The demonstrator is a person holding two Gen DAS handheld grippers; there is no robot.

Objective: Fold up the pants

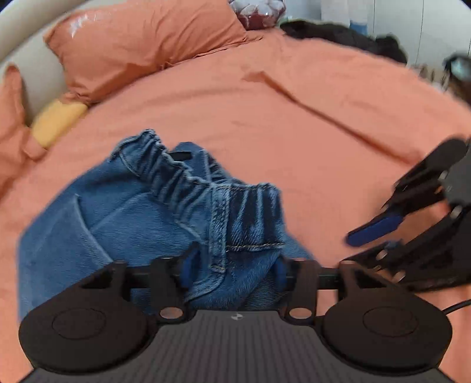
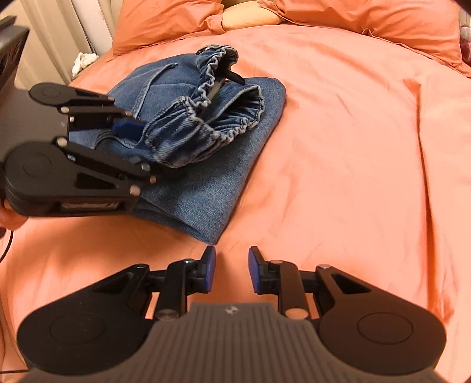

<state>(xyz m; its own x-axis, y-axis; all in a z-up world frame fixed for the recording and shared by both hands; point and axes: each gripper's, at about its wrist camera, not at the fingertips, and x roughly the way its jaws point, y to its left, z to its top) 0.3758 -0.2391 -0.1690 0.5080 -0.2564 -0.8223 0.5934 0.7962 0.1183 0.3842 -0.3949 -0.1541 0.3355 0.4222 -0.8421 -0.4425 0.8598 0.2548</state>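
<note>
- Left-hand tongs (image 1: pixel 232 265) are gripping a bunched ridge of the jeans (image 2: pixel 206 165) just below the elastic waistband (image 1: pixel 188 179), jaws drawn in on the denim, apparently so the top layer can be lifted or tugged square.
- Folded into a thick bundle, the jeans are lying toward the left edge of the orange bed (image 2: pixel 353 147), short of the pillows (image 2: pixel 164 23) along its head edge, waistband uppermost and gaping.
- Right-hand tongs (image 2: pixel 231 272) are hovering over bare sheet just beside the bundle's nearest corner, pads (image 2: pixel 209 271) narrowly parted and holding nothing, seemingly waiting to take that corner.
</note>
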